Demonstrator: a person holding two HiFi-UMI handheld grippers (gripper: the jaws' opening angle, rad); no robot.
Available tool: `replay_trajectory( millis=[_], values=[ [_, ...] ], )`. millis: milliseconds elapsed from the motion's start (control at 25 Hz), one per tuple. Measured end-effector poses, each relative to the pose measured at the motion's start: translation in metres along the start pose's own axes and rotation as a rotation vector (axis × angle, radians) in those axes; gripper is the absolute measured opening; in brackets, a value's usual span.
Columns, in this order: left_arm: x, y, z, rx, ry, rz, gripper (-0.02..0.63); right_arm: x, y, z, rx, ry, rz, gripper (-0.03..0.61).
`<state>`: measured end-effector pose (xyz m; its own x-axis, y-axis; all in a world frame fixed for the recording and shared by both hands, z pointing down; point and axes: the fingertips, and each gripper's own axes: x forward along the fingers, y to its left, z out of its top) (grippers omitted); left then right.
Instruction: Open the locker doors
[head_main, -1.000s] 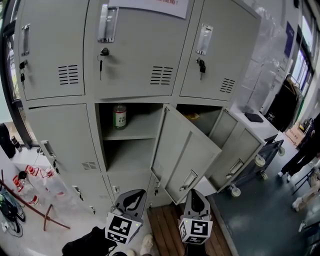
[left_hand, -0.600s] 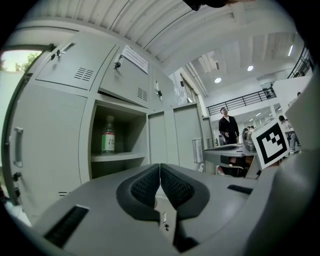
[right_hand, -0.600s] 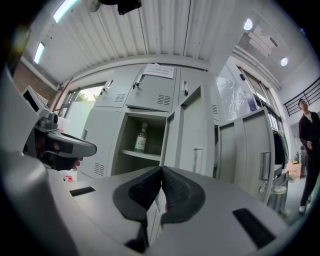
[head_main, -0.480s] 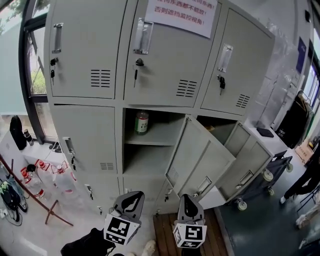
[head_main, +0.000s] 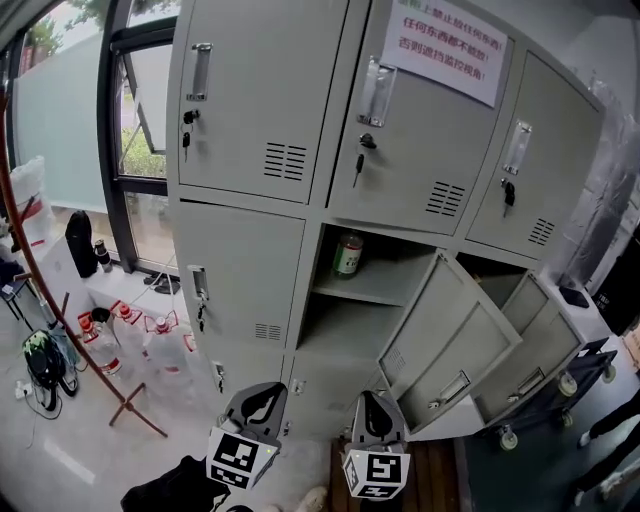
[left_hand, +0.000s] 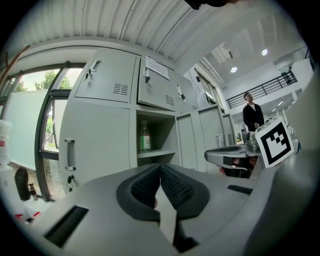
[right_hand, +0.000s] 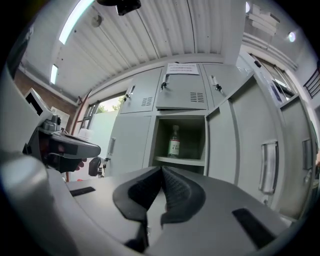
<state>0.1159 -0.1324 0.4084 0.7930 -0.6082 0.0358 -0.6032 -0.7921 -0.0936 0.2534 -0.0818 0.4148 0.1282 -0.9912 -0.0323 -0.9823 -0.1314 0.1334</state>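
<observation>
You held both grippers low in front of the lockers, level and well apart from every door; your left gripper had its jaws closed tight with nothing between them, the ribbed pads meeting at the tips; your right gripper was closed the same way and just as empty. The top row of three doors was shut, with a key hanging under each handle; a white notice with red print was stuck on the middle one. In the row below, the left door was shut, its handle near its left edge; the centre door stood swung wide out toward you; the right door just beside it was open too. The open centre compartment had a shelf with a bottle upright on it. Your left gripper sat below the shut left door; your right one sat near the bottom corner of the centre door. A window lay left of the lockers, with plastic bottles on the floor beneath it; a wheeled cart stood at the far right; a person showed far off in the left gripper view.
</observation>
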Motion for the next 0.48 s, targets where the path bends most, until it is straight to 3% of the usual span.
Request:
replay_trajectory(
  millis=[480],
  values=[
    [-0.010, 0.017, -0.003, -0.009, 0.000, 0.041, 0.025, 0.011, 0.020, 0.000, 0.001, -0.002, 0.046, 0.016]
  ],
)
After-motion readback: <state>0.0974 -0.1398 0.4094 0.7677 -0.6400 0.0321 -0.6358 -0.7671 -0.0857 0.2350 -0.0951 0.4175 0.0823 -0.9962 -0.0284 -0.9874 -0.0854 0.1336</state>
